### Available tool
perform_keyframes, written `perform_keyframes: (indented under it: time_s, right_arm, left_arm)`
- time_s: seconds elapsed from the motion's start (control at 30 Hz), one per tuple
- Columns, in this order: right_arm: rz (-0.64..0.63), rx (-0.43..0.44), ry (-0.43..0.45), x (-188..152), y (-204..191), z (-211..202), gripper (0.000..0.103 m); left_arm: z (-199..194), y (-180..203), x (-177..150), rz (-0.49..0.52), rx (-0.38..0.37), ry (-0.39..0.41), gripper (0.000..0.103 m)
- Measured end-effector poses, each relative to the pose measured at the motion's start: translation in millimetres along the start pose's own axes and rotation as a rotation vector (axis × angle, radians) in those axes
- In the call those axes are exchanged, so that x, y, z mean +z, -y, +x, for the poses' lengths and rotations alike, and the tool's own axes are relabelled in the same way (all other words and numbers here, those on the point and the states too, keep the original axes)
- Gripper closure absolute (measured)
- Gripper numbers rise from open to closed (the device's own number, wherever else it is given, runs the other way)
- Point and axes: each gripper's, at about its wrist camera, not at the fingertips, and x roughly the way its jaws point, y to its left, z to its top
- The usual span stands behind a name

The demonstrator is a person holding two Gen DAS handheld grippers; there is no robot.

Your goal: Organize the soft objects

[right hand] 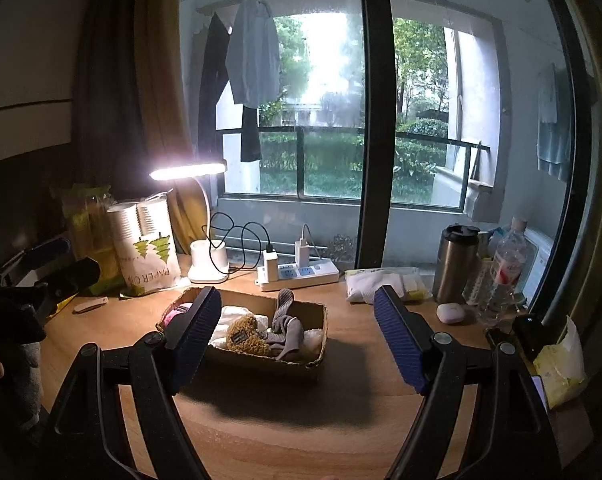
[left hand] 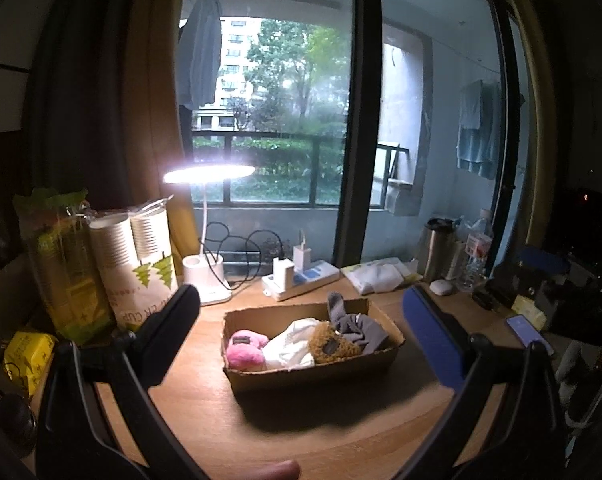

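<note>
A bag [right hand: 151, 268] beside the lit desk lamp [right hand: 189, 170] reads "PAPER CUP". On the wooden desk [right hand: 341, 420] by the window, the cardboard box [left hand: 313, 364] holds pink, white, brown and grey soft things. Left gripper [left hand: 301, 320] and right gripper [right hand: 297, 332] both gape wide, empty.
</note>
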Motion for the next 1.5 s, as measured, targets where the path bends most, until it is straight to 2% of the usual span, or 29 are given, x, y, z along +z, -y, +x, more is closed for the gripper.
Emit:
perform_keyframes:
  time_s: [0.5, 1.5]
  right_arm:
    - [-0.007, 0.003, -0.004, 1.4, 3.0, 6.2, 0.022]
    - [-0.005, 0.009, -0.01, -0.8, 3.7, 9.0, 0.022]
  left_arm:
    - [7.6, 1.9, -0.1, 0.03, 0.011, -0.003, 0.001]
    - [6.4, 2.2, 1.6, 0.023, 0.022, 0.005, 0.001]
